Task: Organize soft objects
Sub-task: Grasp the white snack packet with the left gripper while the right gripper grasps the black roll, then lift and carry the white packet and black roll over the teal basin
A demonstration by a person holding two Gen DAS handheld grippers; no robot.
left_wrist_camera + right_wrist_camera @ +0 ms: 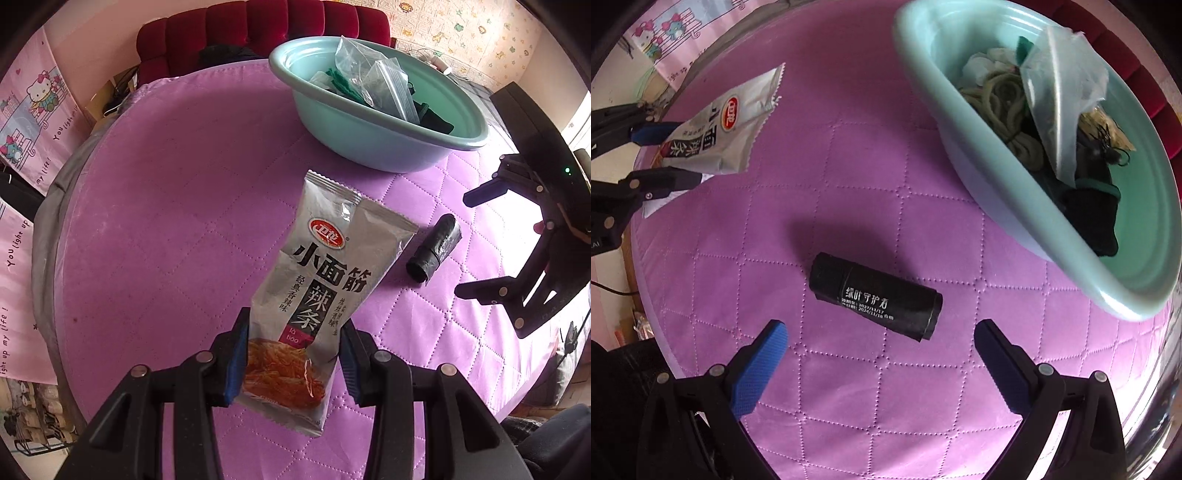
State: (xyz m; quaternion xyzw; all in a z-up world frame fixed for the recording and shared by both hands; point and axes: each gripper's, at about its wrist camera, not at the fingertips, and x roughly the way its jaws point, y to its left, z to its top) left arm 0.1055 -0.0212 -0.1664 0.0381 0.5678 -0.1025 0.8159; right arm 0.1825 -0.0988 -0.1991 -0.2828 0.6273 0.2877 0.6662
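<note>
Left hand-held gripper (291, 363) clamped shut (apparently firmly); right hand-held gripper (881, 363) spread wide.

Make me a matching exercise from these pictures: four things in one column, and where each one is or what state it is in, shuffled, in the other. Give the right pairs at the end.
Things
1. snack packet
2. black roll
3. clear plastic bag
4. right gripper

States
A. lying on the purple cover
B. open, holding nothing
C. clamped in the left gripper
D. inside the green basin

Pairs: 1-C, 2-A, 3-D, 4-B
</note>
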